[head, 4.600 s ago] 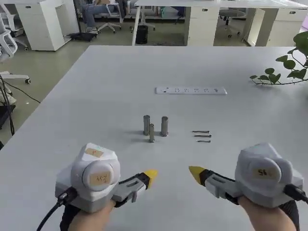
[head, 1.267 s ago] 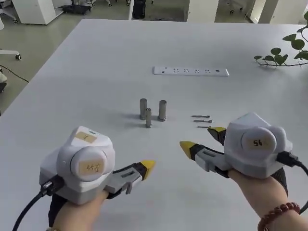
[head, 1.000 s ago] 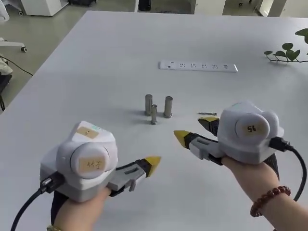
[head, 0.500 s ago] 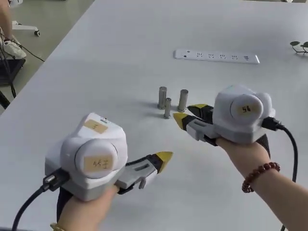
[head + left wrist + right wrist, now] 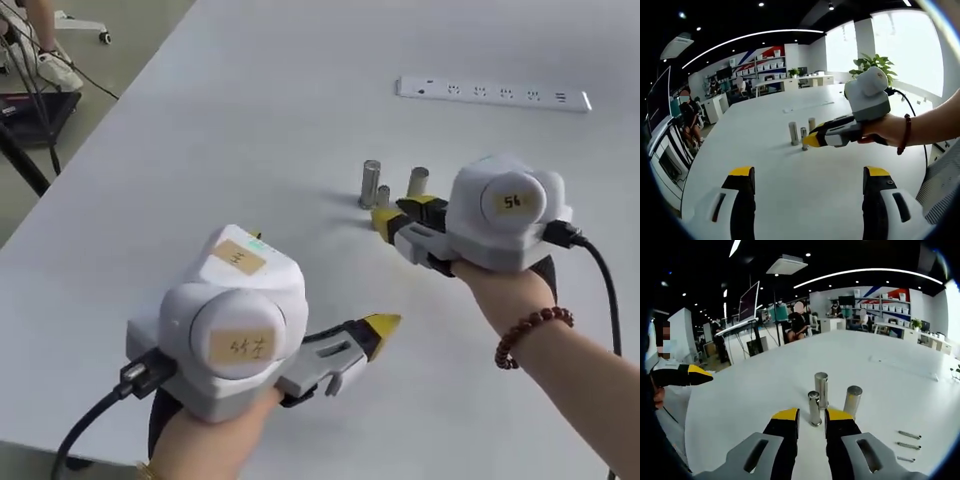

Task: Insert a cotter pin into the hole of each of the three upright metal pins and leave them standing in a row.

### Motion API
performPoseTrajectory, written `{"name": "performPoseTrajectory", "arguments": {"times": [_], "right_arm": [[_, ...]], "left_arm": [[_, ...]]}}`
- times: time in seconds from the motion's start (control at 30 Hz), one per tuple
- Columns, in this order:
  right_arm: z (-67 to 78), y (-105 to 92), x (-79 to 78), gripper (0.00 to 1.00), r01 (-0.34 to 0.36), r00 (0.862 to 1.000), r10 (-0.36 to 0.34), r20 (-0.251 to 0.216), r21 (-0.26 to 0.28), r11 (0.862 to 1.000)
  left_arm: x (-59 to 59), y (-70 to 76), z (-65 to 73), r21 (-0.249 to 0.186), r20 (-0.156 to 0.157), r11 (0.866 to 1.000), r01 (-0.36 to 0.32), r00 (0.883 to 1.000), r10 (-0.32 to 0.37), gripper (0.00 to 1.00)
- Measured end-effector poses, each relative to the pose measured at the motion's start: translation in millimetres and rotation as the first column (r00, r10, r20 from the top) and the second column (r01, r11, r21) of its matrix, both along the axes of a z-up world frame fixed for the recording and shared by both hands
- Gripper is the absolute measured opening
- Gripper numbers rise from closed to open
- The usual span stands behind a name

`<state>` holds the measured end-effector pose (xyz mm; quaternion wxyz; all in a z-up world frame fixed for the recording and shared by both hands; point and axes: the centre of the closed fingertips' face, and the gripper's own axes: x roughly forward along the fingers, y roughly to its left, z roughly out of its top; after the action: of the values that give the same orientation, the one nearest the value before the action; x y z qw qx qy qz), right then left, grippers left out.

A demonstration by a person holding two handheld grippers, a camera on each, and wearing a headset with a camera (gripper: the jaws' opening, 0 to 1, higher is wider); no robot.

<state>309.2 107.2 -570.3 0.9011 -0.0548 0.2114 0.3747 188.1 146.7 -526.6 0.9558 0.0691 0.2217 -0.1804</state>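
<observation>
My right gripper [image 5: 811,416] has its yellow-tipped jaws only a narrow gap apart. The short metal pin [image 5: 813,408] stands upright in line with that gap, right at the tips. I cannot tell whether either jaw touches it, and the gripper holds nothing. My left gripper [image 5: 808,172] hangs well back from the short pin, over the white table [image 5: 250,120]. Its jaws are spread wide and hold nothing.

The short pin is a plain grey steel cylinder on a small foot. Two taller metal pins stand upright just behind it, one [image 5: 821,389] straight behind and one [image 5: 853,399] behind and to the right. All three stand apart from one another in a tight cluster, not in a line. Three cotter pins [image 5: 906,444] lie flat on the table to the right of the short pin, side by side and parallel. None of them is in a pin hole.

A white power strip [image 5: 495,93] lies well beyond the short pin. A tan sticker [image 5: 512,201] on my right gripper carries handwritten figures that look like "15". My left gripper has two tan stickers [image 5: 245,347] whose writing I cannot read for certain.
</observation>
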Motion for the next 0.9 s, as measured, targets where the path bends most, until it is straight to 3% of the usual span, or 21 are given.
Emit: {"name": "performPoseTrajectory", "arguments": {"times": [0.4, 0.63, 0.9], "right_arm": [[-7.1, 9.7, 3.3, 0.12, -0.016, 1.000, 0.016, 0.000, -0.006, 1.000], [-7.2, 11.5, 6.5, 0.05, -0.025, 1.000, 0.025, 0.012, -0.015, 1.000], [-7.0, 11.1, 6.2, 0.05, -0.029, 1.000, 0.029, 0.006, -0.026, 0.999]], "left_arm": [[0.2, 0.9, -2.0, -0.025, -0.012, 1.000, -0.003, 1.000, 0.003, 0.89], [-0.4, -0.2, -2.0, -0.018, -0.011, 1.000, 0.005, 1.000, -0.005, 0.89], [-0.9, 0.2, -2.8, -0.017, -0.018, 1.000, 0.007, 1.000, -0.007, 0.89]]}}
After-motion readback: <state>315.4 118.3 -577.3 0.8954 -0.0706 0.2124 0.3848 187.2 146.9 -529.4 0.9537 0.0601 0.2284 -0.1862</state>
